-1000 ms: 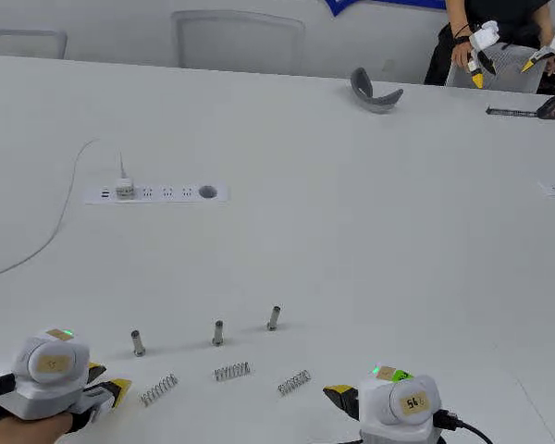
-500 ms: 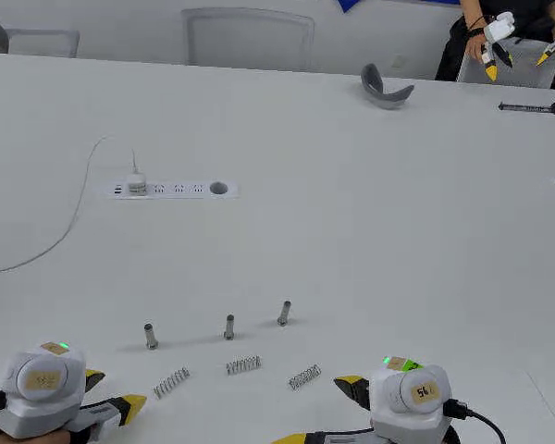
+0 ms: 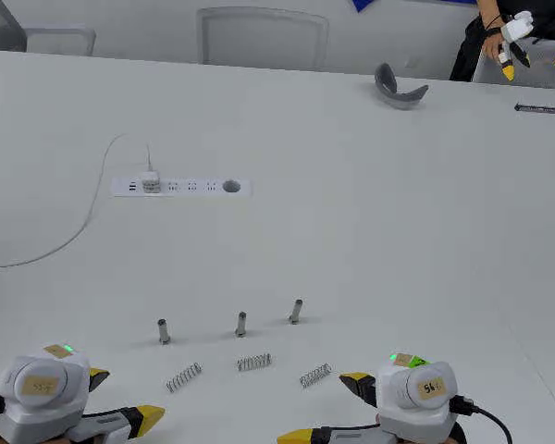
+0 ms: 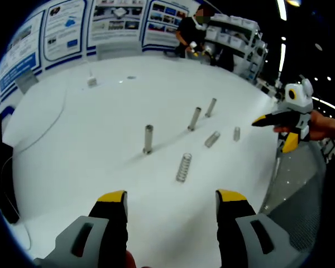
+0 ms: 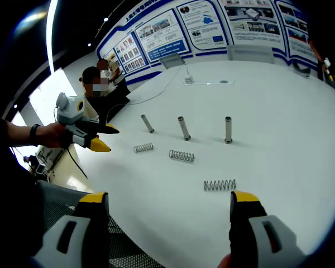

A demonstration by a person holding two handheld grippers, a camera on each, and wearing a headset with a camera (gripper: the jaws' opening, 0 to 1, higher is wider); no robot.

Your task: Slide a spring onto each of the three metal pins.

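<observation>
jaws spread wider, left hand-held gripper (image 3: pixel 123 396) and right hand-held gripper (image 3: pixel 326 407) hang released; springs (image 3: pixel 253 362) lie on the tabletop (image 3: pixel 351 231) at 6 o'clock of the upright pins (image 3: pixel 240 324). a glancing pinch may roll one away.

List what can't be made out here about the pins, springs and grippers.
Head view: left gripper and right gripper, bodies cut off by the bottom edge.
Head view: middle spring, coil ends too small.
Left gripper view: farthest pin, its foot too small and blurred.
Right gripper view: wall posters, print too small to read.
</observation>
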